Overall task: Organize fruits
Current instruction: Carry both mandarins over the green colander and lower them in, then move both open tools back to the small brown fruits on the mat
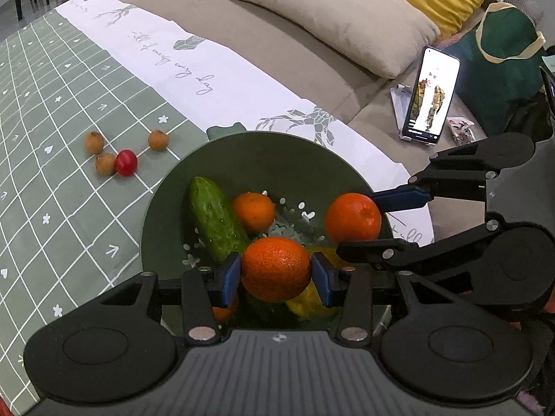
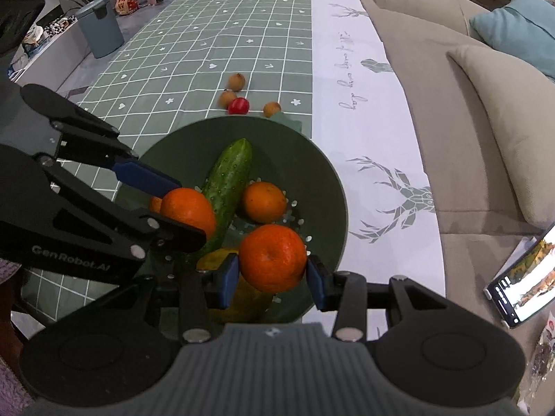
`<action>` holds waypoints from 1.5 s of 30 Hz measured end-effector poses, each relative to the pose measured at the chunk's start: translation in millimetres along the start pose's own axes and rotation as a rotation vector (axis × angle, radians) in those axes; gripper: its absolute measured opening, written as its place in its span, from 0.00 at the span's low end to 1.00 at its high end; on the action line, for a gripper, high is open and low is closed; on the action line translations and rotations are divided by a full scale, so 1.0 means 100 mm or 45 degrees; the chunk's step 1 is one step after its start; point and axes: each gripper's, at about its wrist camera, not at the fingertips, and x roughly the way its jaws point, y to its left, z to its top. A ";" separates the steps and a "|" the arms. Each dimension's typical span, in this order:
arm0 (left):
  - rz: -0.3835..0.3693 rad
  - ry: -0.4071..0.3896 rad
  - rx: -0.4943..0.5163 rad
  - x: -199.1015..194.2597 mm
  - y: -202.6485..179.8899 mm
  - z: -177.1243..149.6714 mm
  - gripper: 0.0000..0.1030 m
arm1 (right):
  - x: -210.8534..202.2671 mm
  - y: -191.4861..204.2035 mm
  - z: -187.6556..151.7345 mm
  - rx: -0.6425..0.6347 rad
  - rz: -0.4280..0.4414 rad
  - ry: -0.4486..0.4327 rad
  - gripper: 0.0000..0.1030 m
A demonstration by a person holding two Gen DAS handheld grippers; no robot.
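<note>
Both tongs hang over the dark green colander (image 1: 166, 208) on the table (image 1: 52, 190), each pinching fruit. The left tongs (image 1: 275, 279) grip an orange (image 1: 275, 268) between blue pads; the right tongs (image 2: 272, 274) grip a second orange (image 2: 272, 258). Inside the colander lie a cucumber (image 1: 215, 218), a loose orange (image 1: 253, 209) and something yellow (image 1: 312, 303). Beyond the rim, three small brown fruits (image 1: 93, 142) and a red one (image 1: 126, 162) lie on the checked tablecloth (image 1: 45, 79).
</note>
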 end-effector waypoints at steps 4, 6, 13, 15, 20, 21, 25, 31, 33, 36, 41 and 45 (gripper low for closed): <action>0.005 0.017 -0.015 0.08 0.04 0.06 0.48 | 0.09 -0.05 0.05 -0.014 0.014 0.019 0.38; 0.001 0.022 -0.023 0.12 0.07 0.08 0.48 | 0.15 -0.07 0.09 -0.028 0.011 0.031 0.38; -0.024 0.042 -0.060 0.22 0.16 0.16 0.48 | 0.34 -0.10 0.19 -0.070 0.011 0.086 0.38; -0.028 0.046 -0.051 0.25 0.15 0.18 0.49 | 0.38 -0.08 0.21 -0.088 0.033 0.098 0.38; -0.050 0.045 -0.048 0.27 0.17 0.21 0.50 | 0.45 -0.04 0.23 -0.127 0.026 0.129 0.38; -0.058 0.047 -0.054 0.28 0.18 0.21 0.50 | 0.46 -0.04 0.23 -0.125 0.031 0.131 0.38; -0.091 0.054 -0.068 0.27 0.21 0.22 0.53 | 0.44 -0.01 0.25 -0.138 0.018 0.137 0.39; -0.131 0.047 -0.065 0.15 0.23 0.23 0.58 | 0.36 0.03 0.30 -0.158 -0.046 0.146 0.56; -0.143 0.034 -0.058 0.09 0.24 0.22 0.58 | 0.31 0.05 0.32 -0.150 -0.060 0.141 0.60; -0.158 0.015 -0.042 -0.03 0.28 0.20 0.58 | 0.23 0.11 0.34 -0.139 -0.089 0.115 0.69; -0.148 -0.030 -0.014 -0.25 0.38 0.17 0.58 | 0.11 0.23 0.40 -0.137 -0.131 0.084 0.72; -0.118 -0.069 -0.030 -0.38 0.55 0.19 0.58 | 0.02 0.28 0.50 -0.108 -0.143 0.041 0.75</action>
